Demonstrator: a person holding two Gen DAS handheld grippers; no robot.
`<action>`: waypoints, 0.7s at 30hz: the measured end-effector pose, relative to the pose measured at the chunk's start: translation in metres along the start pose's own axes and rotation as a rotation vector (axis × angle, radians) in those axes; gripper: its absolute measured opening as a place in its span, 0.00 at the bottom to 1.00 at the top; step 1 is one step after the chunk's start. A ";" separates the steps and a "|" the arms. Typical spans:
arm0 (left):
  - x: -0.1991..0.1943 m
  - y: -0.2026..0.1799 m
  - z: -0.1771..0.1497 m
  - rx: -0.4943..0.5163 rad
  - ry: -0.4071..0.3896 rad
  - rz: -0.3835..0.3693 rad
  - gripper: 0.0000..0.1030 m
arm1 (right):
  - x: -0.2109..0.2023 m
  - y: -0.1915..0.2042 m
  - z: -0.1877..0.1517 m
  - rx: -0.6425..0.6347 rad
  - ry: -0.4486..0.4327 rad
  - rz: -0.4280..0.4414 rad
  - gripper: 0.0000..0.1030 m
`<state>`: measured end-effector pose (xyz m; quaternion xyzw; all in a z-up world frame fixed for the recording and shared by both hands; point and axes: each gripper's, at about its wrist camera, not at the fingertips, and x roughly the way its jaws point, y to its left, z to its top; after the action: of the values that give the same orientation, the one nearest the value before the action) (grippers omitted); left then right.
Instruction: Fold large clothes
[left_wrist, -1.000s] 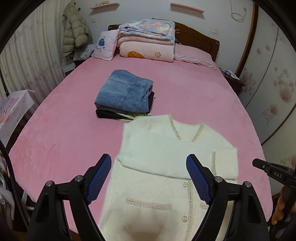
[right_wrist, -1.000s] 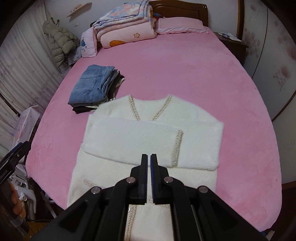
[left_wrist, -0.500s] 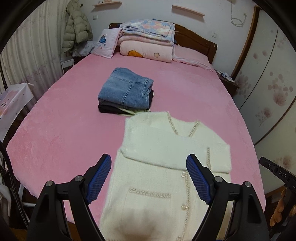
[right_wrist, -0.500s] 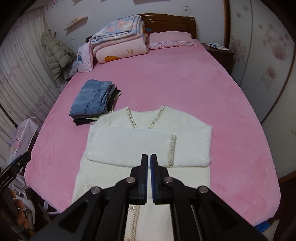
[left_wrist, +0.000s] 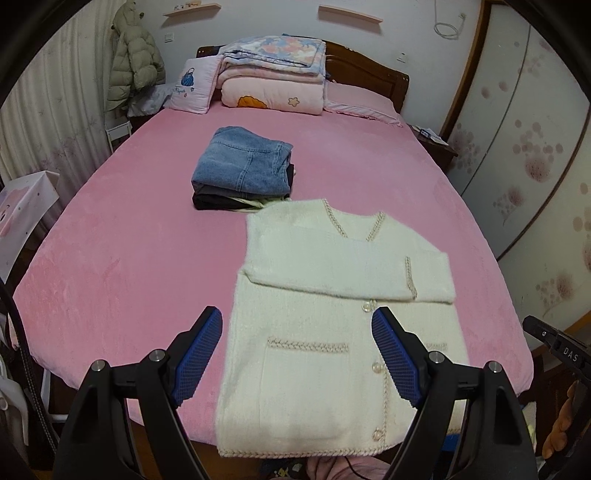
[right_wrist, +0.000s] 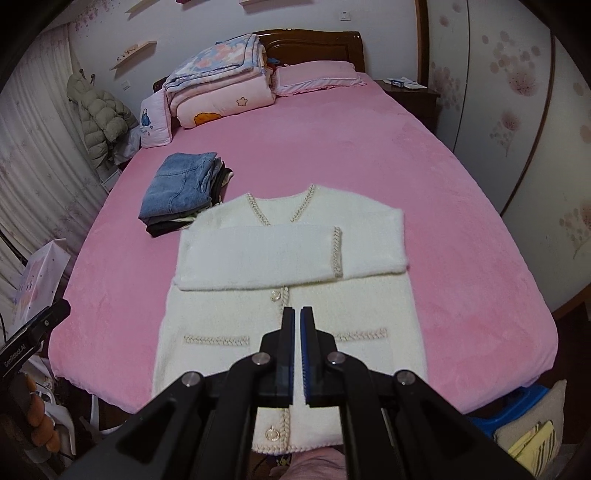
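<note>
A cream knitted cardigan (left_wrist: 332, 332) lies flat, front up, on the near part of the pink bed (left_wrist: 122, 266), both sleeves folded across its chest and its hem hanging over the bed's front edge. It also shows in the right wrist view (right_wrist: 288, 266). My left gripper (left_wrist: 297, 352) is open and empty, held above the cardigan's lower half. My right gripper (right_wrist: 297, 332) is shut and empty, above the button line near the pockets.
A stack of folded clothes with blue jeans (left_wrist: 243, 166) on top sits just beyond the cardigan's left shoulder. Folded quilts (left_wrist: 273, 77) and pillows lie at the headboard. A nightstand (right_wrist: 410, 92) stands far right, a wardrobe (left_wrist: 535, 147) along the right.
Both grippers have pulled back and risen from the cardigan, so more of its lower half and hem shows. Their jaws have not changed.
</note>
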<state>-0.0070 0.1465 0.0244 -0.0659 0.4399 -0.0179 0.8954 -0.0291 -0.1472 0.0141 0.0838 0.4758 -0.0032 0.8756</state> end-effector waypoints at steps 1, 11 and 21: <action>0.000 0.000 -0.003 0.006 0.001 -0.002 0.80 | -0.002 -0.001 -0.005 0.003 0.002 -0.005 0.02; 0.002 0.002 -0.035 0.029 0.020 -0.010 0.80 | -0.007 -0.011 -0.046 0.037 0.022 -0.033 0.02; 0.022 0.016 -0.058 0.027 0.062 -0.004 0.80 | -0.002 -0.020 -0.074 0.045 0.031 -0.052 0.02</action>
<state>-0.0401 0.1545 -0.0299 -0.0539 0.4673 -0.0275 0.8820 -0.0931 -0.1557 -0.0265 0.0910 0.4912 -0.0353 0.8656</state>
